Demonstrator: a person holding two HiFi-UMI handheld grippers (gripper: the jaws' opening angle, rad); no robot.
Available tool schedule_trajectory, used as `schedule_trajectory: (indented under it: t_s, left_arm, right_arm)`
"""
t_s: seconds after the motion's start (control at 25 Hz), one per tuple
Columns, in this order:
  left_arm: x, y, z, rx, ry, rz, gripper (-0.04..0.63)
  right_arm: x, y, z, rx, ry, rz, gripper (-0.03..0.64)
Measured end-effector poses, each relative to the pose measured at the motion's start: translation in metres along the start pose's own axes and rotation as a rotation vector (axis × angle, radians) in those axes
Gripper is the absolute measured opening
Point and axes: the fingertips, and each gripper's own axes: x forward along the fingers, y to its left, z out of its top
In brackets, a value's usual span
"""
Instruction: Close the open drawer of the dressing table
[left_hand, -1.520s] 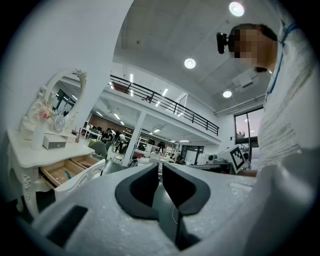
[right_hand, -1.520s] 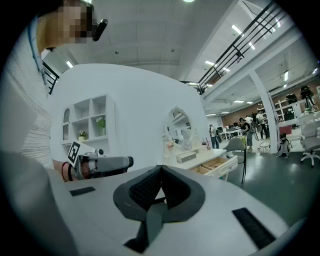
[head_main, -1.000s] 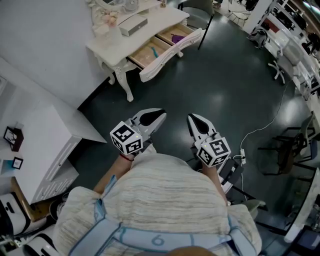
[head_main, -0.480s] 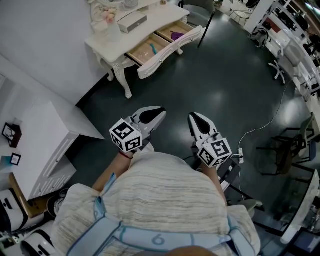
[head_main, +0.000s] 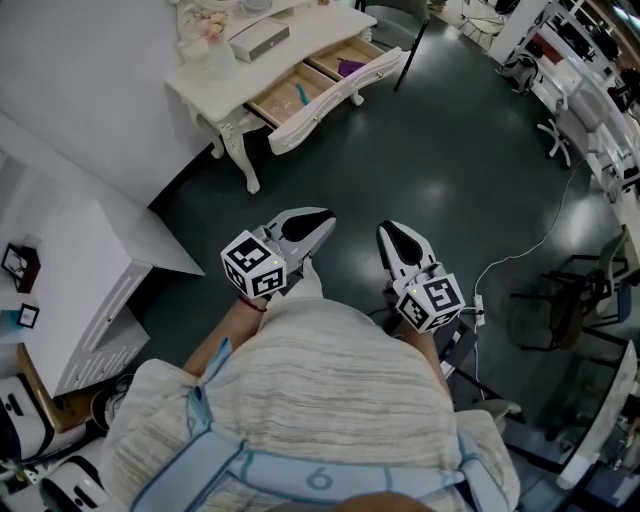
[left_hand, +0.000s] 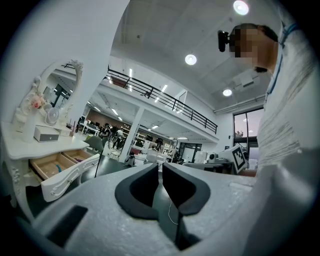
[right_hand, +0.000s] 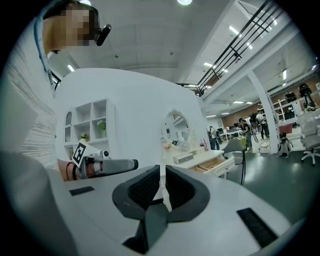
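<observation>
A view from above, down a person's front, onto a dark floor (head_main: 430, 190). At the upper left of the frame stands a white dressing table (head_main: 320, 30) with curved legs. Its drawer (head_main: 335, 95) is pulled well out towards the frame's centre, showing a pale wooden inside with a teal item (head_main: 303, 95) and a purple item (head_main: 350, 68). Whether the scalloped front belongs to one wide drawer or two side by side is hard to tell from here. A grey box (head_main: 258, 38) sits on the tabletop.

The drawer looks like rigid painted wood that should slide rather than lift, and it probably needs only a light, steady push. The loose things inside could shift if it is shoved hard. The flat front panel, near its middle, seems the best place to press, since a push at one end might skew it. No grip should be needed.

The left gripper (head_main: 318, 222) and right gripper (head_main: 393, 238) are at the frame's centre, side by side and held level at the person's waist. Both point towards the top of the frame, well apart from the drawer, with bare floor between. In each gripper view the dark jaws are drawn together on nothing. The drawer shows at the lower left of the left gripper view (left_hand: 65, 175) and right of centre in the right gripper view (right_hand: 220, 162).
</observation>
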Motion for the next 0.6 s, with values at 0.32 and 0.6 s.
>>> schedule_trajectory:
  t_s: [0.32,0.6]
  left_arm:
    - [0.034,0.046,0.007,-0.007,-0.017,0.008,0.037]
    - [0.085,0.121,0.017,-0.025,-0.022,-0.005,0.035]
  right_arm:
    - [0.034,-0.037,0.006,-0.017,0.0,-0.006,0.012]
    - [0.098,-0.093,0.014,-0.029,0.011,0.0,0.012]
